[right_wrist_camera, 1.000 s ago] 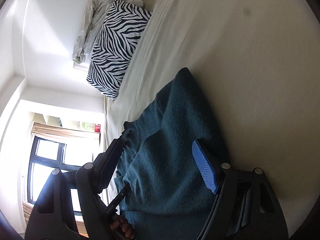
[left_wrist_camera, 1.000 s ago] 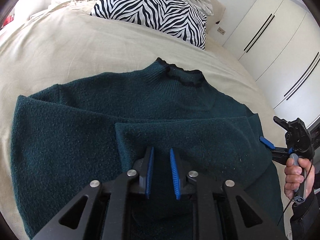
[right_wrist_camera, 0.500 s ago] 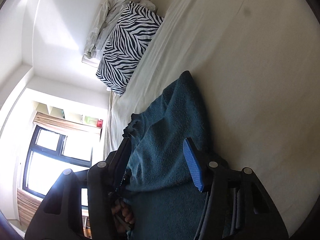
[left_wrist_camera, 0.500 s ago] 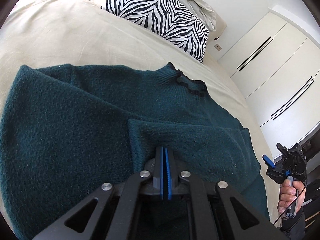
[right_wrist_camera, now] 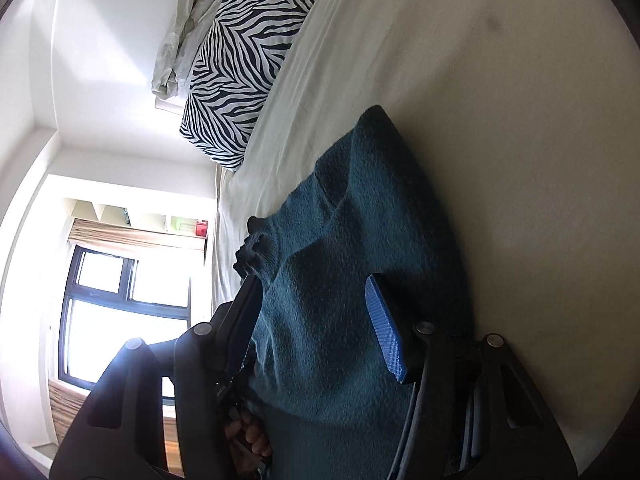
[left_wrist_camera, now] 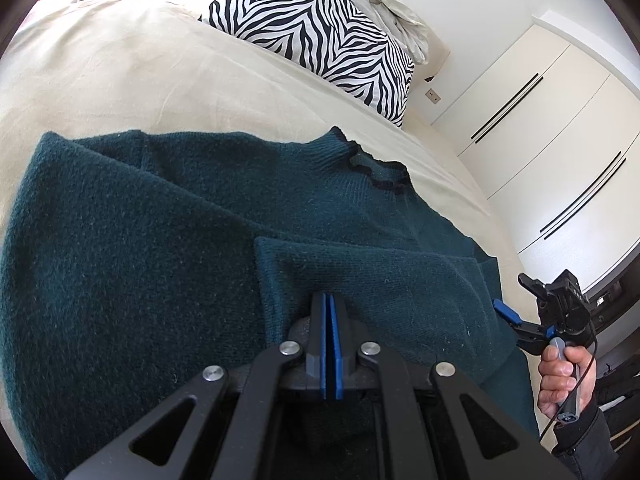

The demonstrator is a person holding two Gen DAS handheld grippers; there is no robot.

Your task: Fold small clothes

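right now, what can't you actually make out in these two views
- Left wrist view: whether the left gripper, pads pressed together, pinches any sweater cloth; its own body hides the spot.
- Left wrist view: the sweater's near hem, covered by the gripper frame and cut by the bottom edge.
- Right wrist view: the open right gripper has its left finger backlit by the window, pad detail lost.

Fuzzy dark-teal knit sweater (left_wrist_camera: 168,248) on smooth matt cream bed (left_wrist_camera: 120,68) sheet.
Ribbed blue pads (right_wrist_camera: 386,328), matt black plastic tongs (left_wrist_camera: 329,344).
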